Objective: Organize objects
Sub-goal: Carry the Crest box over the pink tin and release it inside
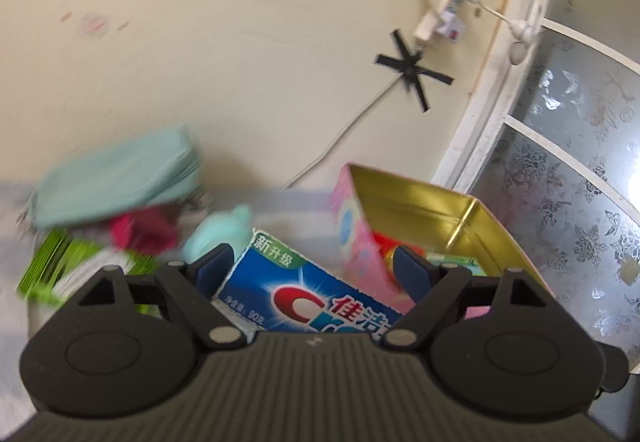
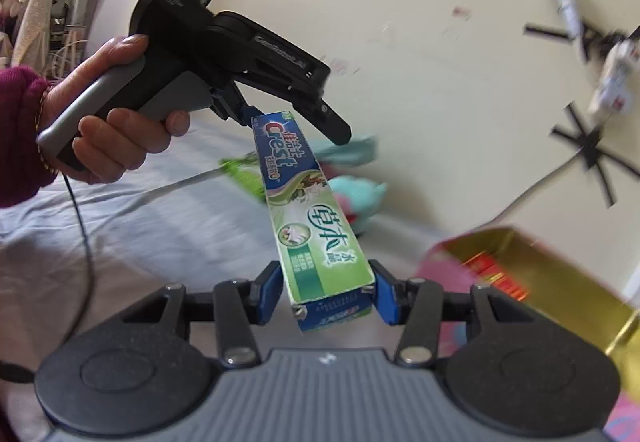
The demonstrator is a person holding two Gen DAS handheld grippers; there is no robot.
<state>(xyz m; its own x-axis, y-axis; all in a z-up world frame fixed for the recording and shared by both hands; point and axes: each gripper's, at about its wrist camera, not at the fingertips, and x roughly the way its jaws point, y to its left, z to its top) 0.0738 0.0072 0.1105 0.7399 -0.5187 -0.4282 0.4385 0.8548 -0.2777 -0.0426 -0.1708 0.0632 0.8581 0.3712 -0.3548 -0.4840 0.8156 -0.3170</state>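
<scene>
A blue and green Crest toothpaste box (image 2: pixel 316 226) hangs in the air above the bed, held at both ends. My right gripper (image 2: pixel 328 294) is shut on its green end, a blue pad against each side. My left gripper (image 2: pixel 296 126), held by a hand (image 2: pixel 120 138) in a maroon sleeve, has the blue Crest end between its fingers. In the left wrist view the box (image 1: pixel 312 294) lies slantwise across my left gripper (image 1: pixel 314 266), touching both pads. An open pink tin (image 1: pixel 440 210) with a gold inside stands to the right and holds several packets.
On the pale sheet (image 2: pixel 140 234) lie a blurred teal pouch (image 1: pixel 116 178), a teal plush toy (image 1: pixel 216 234), something dark red and a green packet (image 1: pixel 48 266). A cream wall with taped cables and a power strip (image 1: pixel 440 14) is behind; a frosted window (image 1: pixel 560 182) is at right.
</scene>
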